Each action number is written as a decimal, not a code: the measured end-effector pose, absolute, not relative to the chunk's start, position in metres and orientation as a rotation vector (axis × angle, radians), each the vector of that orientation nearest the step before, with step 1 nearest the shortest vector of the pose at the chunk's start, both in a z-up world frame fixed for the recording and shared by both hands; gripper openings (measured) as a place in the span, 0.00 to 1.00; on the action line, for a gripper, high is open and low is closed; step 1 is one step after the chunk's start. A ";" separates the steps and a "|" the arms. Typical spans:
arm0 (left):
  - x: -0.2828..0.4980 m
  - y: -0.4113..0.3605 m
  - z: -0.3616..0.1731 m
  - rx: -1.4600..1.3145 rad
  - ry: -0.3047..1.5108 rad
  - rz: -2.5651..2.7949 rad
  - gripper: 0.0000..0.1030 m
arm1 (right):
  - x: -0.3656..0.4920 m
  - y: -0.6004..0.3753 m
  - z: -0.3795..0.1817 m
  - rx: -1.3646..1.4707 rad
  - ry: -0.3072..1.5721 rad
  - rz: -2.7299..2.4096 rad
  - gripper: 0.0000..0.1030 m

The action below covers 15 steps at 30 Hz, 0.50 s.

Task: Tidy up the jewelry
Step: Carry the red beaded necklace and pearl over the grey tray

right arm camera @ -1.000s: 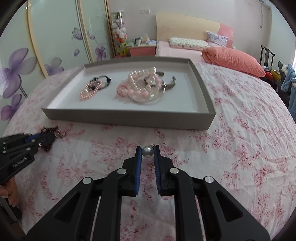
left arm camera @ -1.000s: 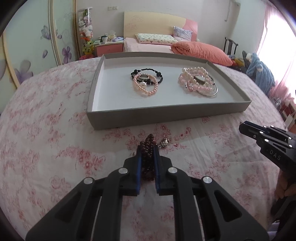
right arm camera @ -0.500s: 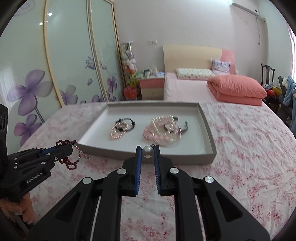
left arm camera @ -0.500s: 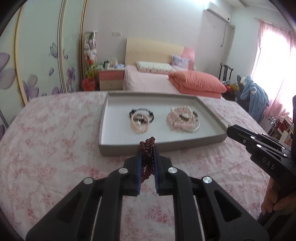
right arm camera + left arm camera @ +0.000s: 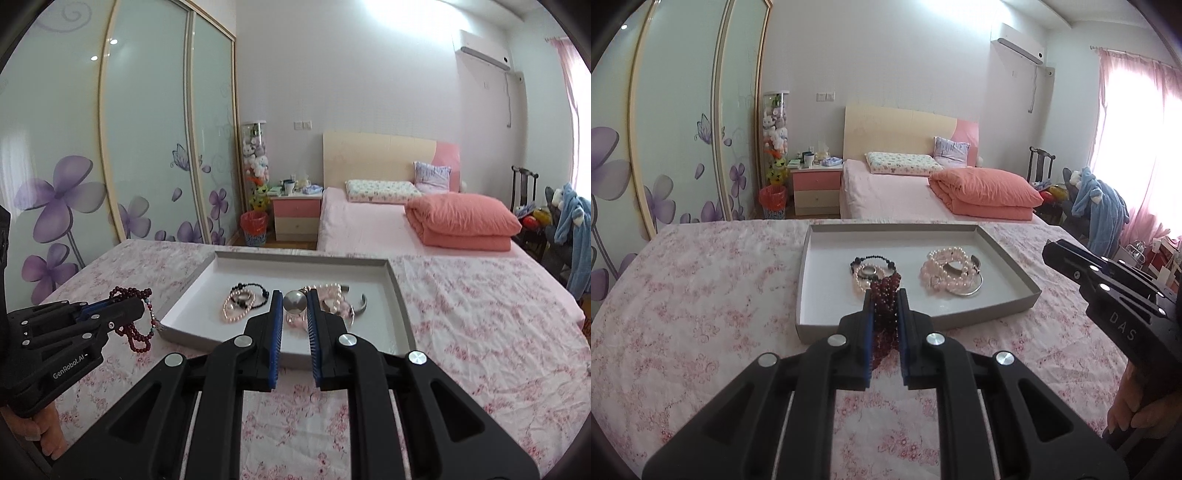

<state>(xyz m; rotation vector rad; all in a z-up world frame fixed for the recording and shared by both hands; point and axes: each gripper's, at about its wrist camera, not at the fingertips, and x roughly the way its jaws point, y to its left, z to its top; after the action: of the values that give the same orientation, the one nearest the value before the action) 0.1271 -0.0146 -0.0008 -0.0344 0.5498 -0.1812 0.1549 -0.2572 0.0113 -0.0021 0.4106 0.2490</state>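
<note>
My left gripper (image 5: 884, 295) is shut on a dark red bead bracelet (image 5: 884, 314) and holds it in the air before the grey tray (image 5: 1012, 304). In the right wrist view the same bracelet (image 5: 133, 325) hangs from the left gripper (image 5: 140, 308). My right gripper (image 5: 294, 297) is shut on a silver ball pendant (image 5: 294, 301), raised in front of the tray (image 5: 400, 314). In the tray lie a black and pink bracelet pile (image 5: 868, 271) at left and pink pearl strands with a silver bangle (image 5: 951, 273) at right.
The tray sits on a table under a pink floral cloth (image 5: 701, 295). Behind it are a bed (image 5: 897, 192) with an orange quilt (image 5: 986, 192), a nightstand (image 5: 816, 184) and sliding wardrobe doors (image 5: 683, 129). The right gripper (image 5: 1108, 295) shows at the right edge.
Both grippers have risen from the cloth with their jewelry. The red bracelet has left the table and now hangs in the left gripper. The tray looks farther below.
</note>
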 end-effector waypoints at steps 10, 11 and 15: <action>0.130 -0.020 0.009 -0.028 0.514 -0.186 0.12 | 0.160 -0.257 0.018 0.007 0.383 0.242 0.14; 0.130 -0.020 0.009 -0.028 0.514 -0.187 0.12 | 0.161 -0.258 0.018 0.009 0.382 0.241 0.14; 0.131 -0.021 0.008 -0.027 0.515 -0.189 0.12 | 0.162 -0.259 0.017 0.013 0.379 0.237 0.14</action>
<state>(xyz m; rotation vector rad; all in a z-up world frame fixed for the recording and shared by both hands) 0.1312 -0.0206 0.0079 -0.0270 0.5151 -0.1890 0.1617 -0.2587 0.0170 0.0125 0.3793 0.2368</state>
